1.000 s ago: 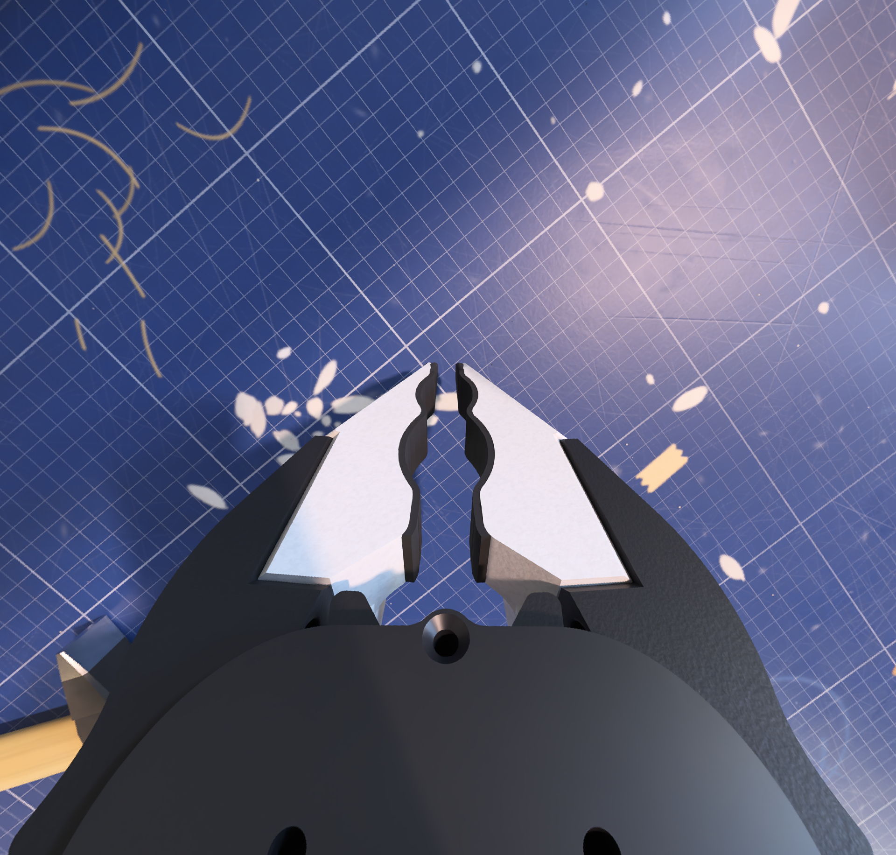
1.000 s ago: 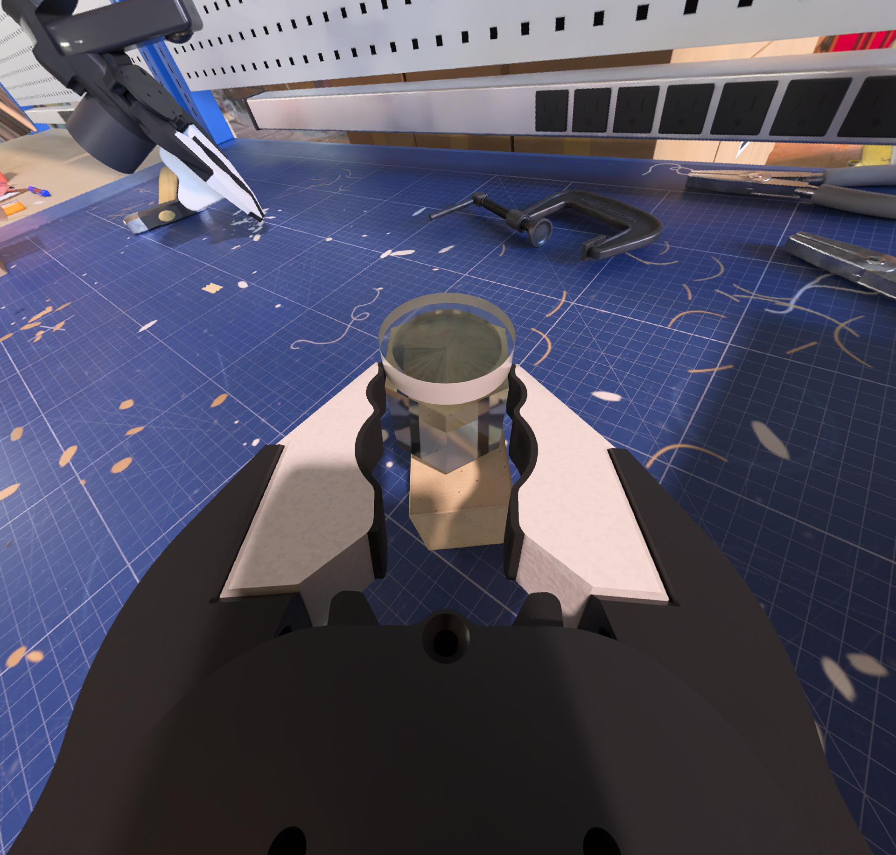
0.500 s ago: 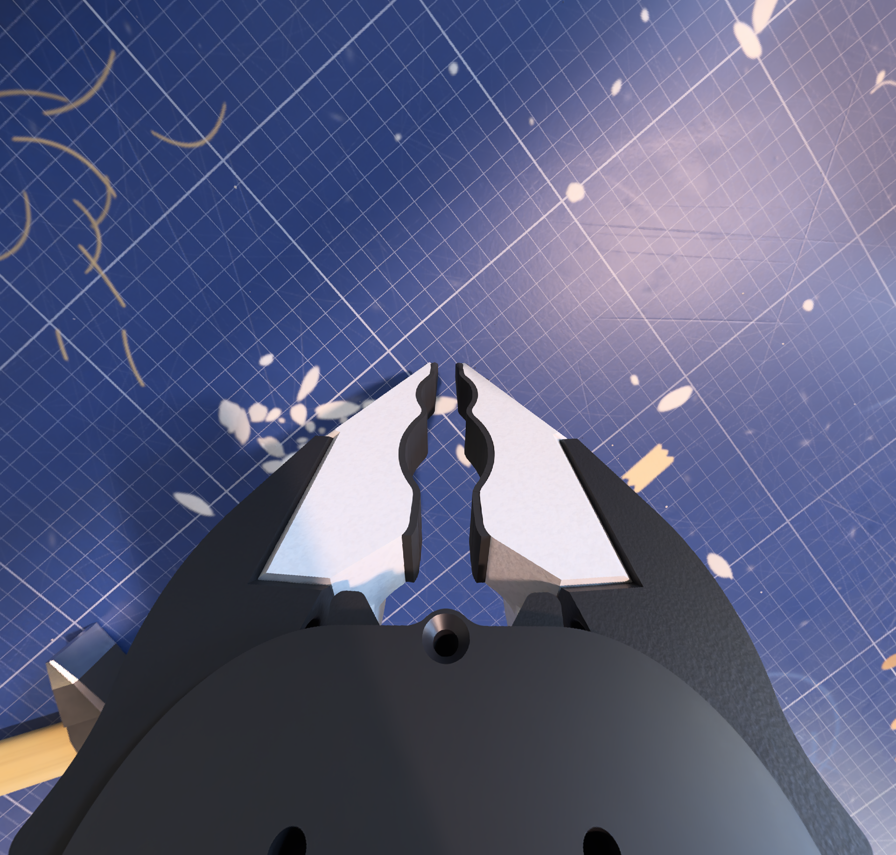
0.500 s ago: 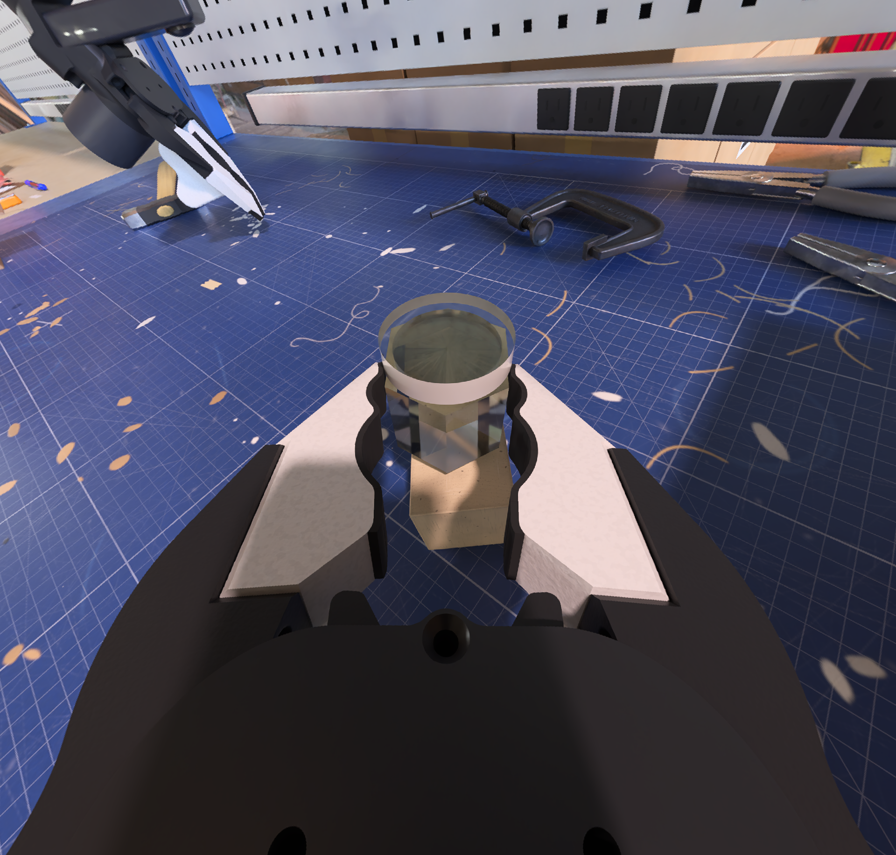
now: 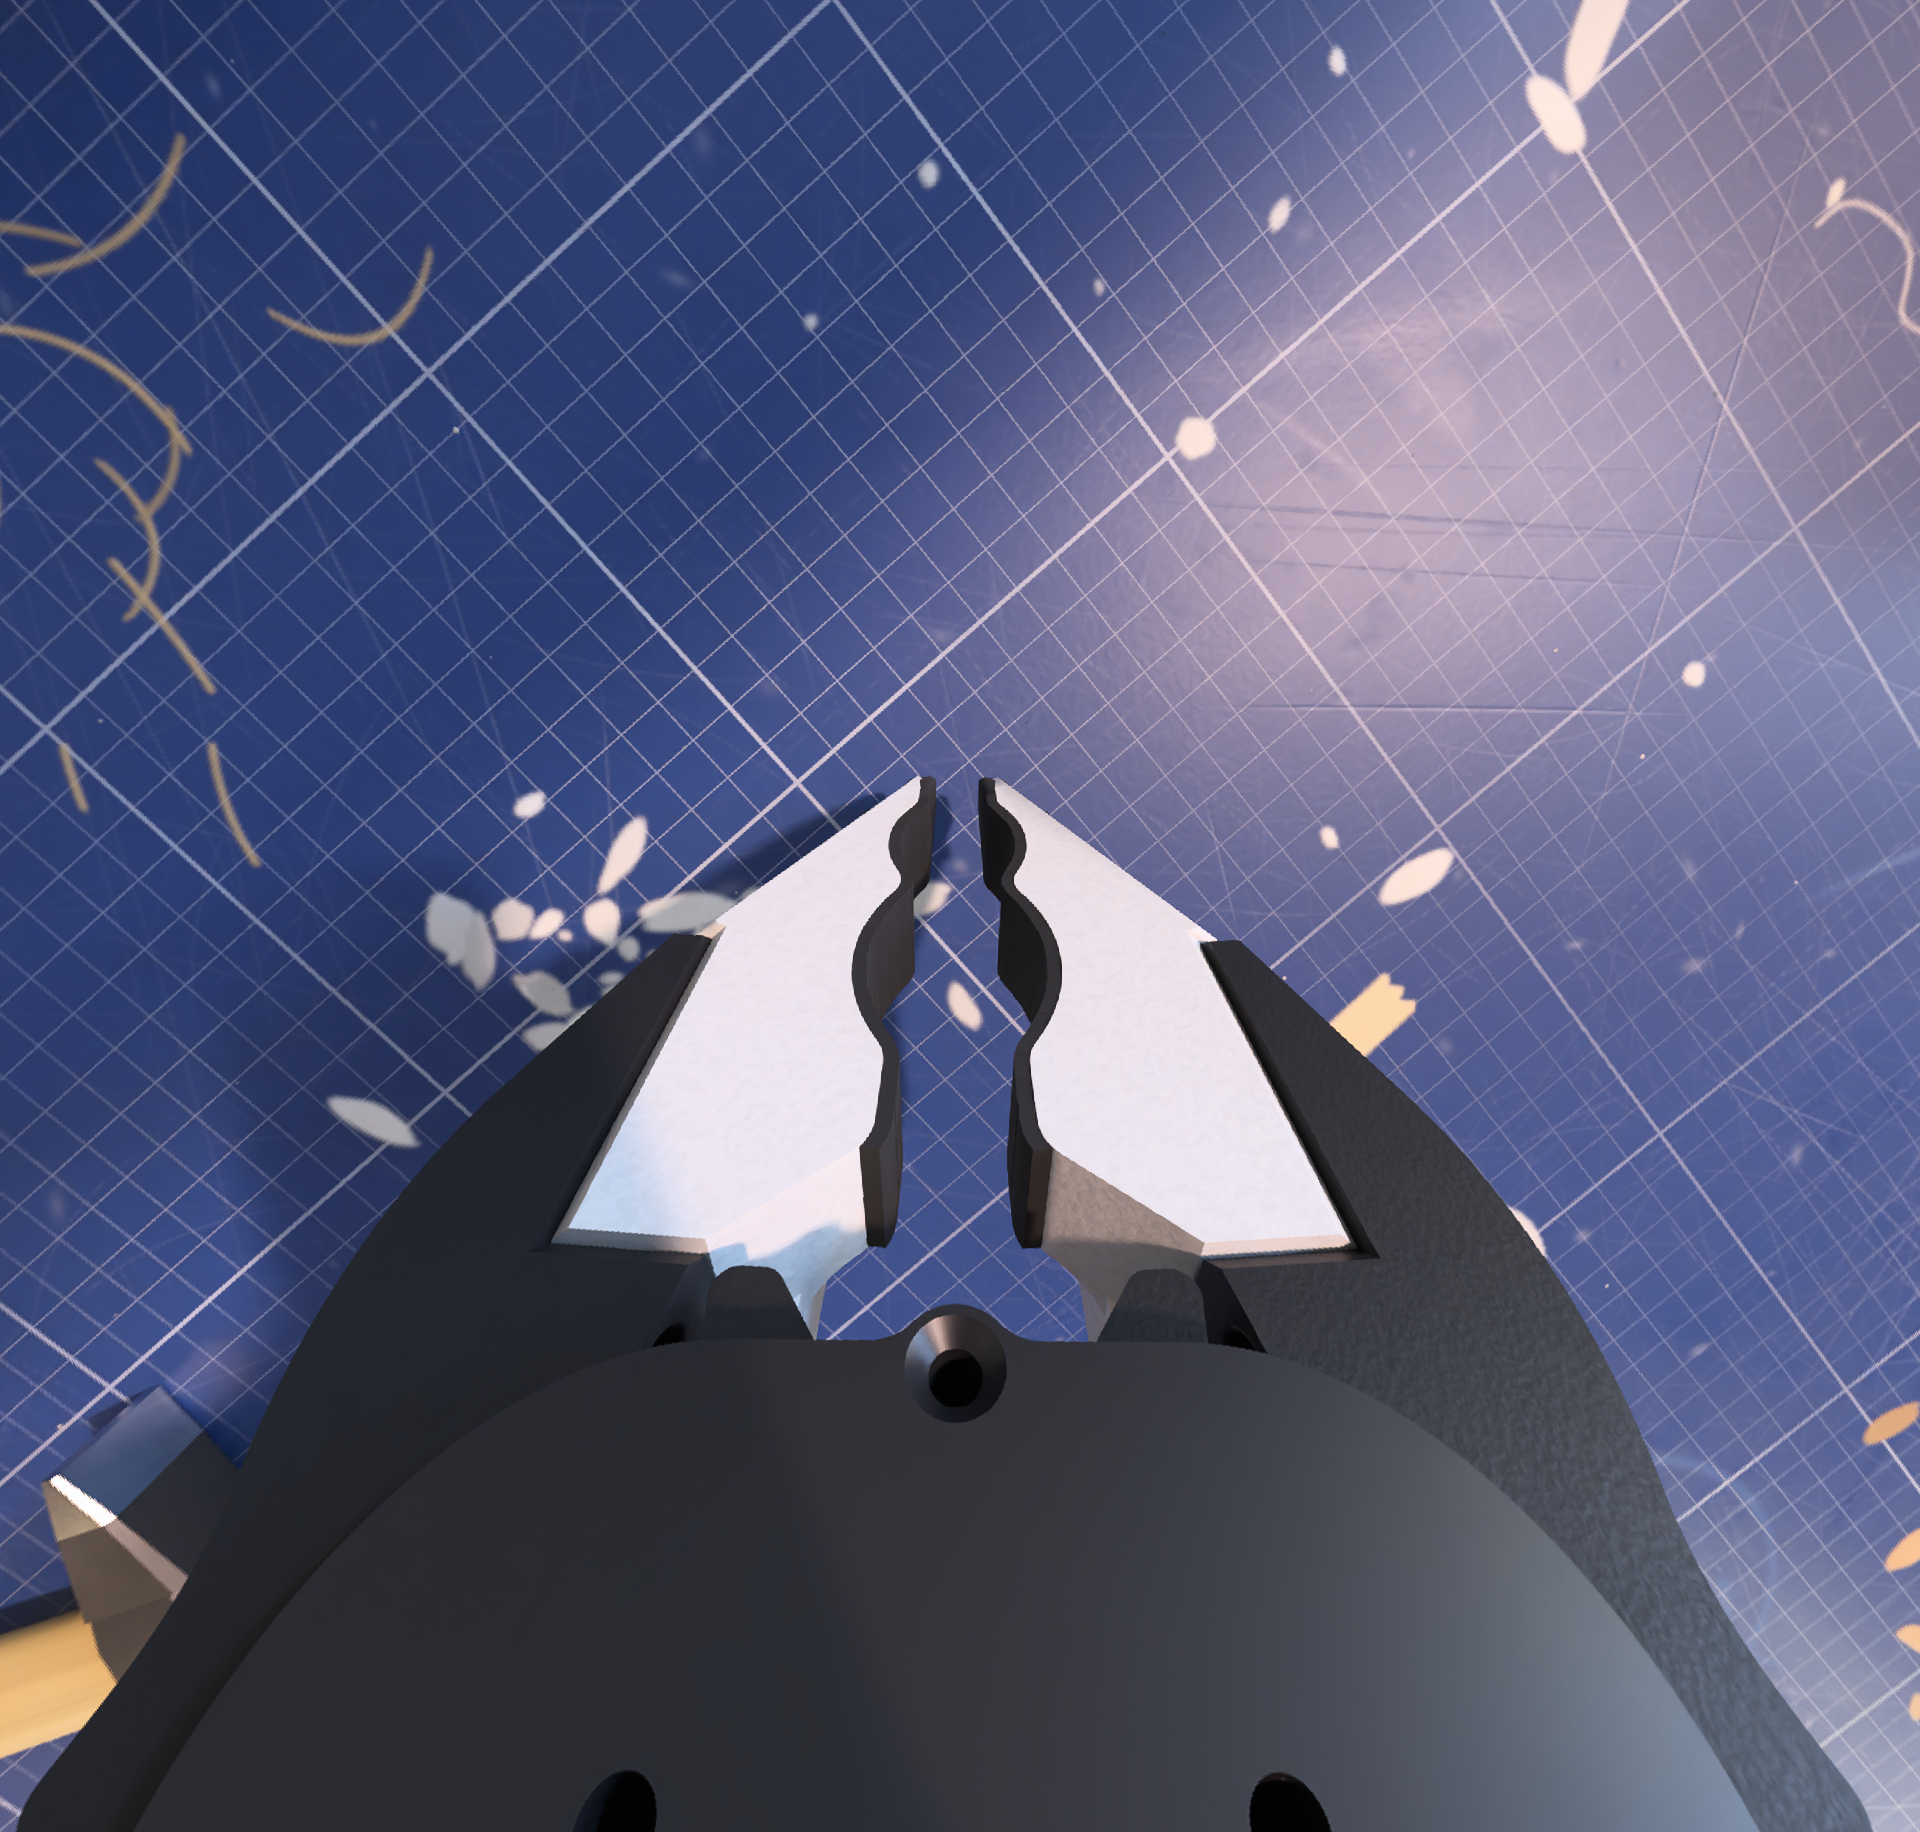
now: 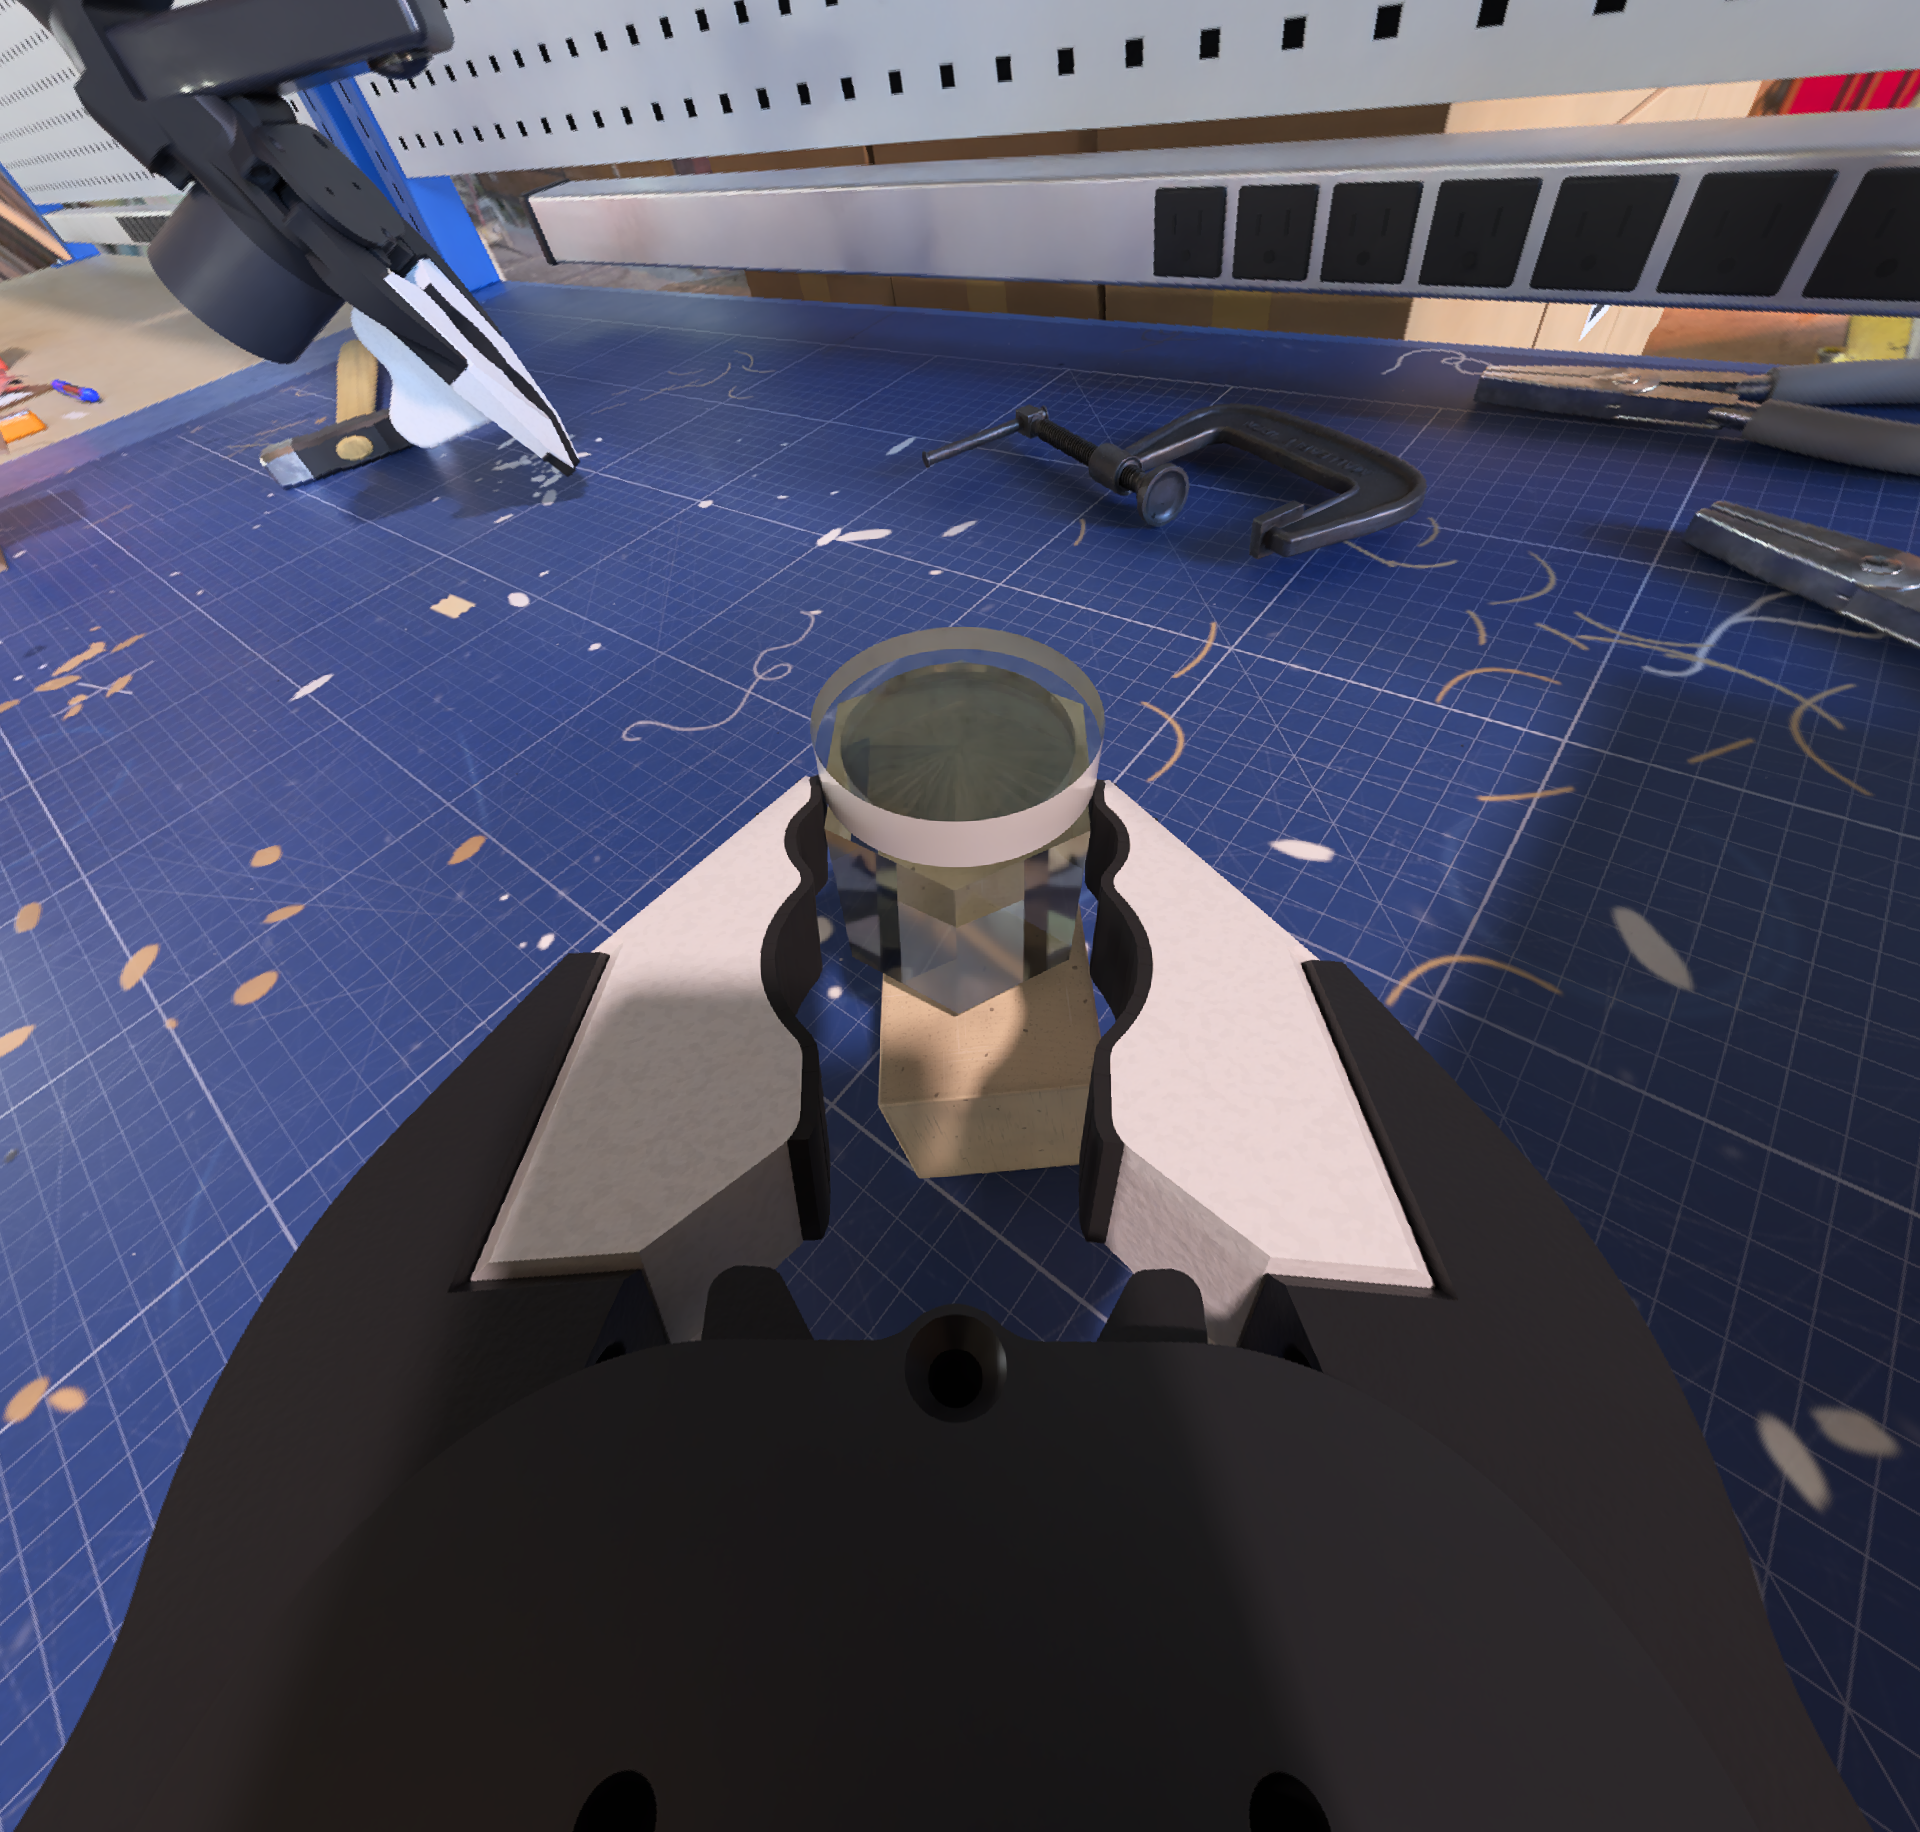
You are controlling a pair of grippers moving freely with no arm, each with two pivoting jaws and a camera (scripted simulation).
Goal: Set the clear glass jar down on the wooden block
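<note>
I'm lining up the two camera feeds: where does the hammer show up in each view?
Left wrist view: hammer at the bottom left corner, its metal head and wooden handle partly hidden by the left hand-held gripper.
Right wrist view: hammer far upper left, behind the left hand-held gripper's tips.
Shared landmark: pale chips on the mat beside those tips.

Your left gripper (image 5: 957,795) points down at the blue grid mat (image 5: 727,380), fingers nearly closed on nothing; pale chips (image 5: 540,935) lie left of centre, a hammer head (image 5: 109,1533) at lower left.

Jar (image 6: 954,743) on block (image 6: 987,1086) between right tool (image 6: 954,852); clamp (image 6: 1247,478) behind, left tool (image 6: 561,457) far left.
</note>
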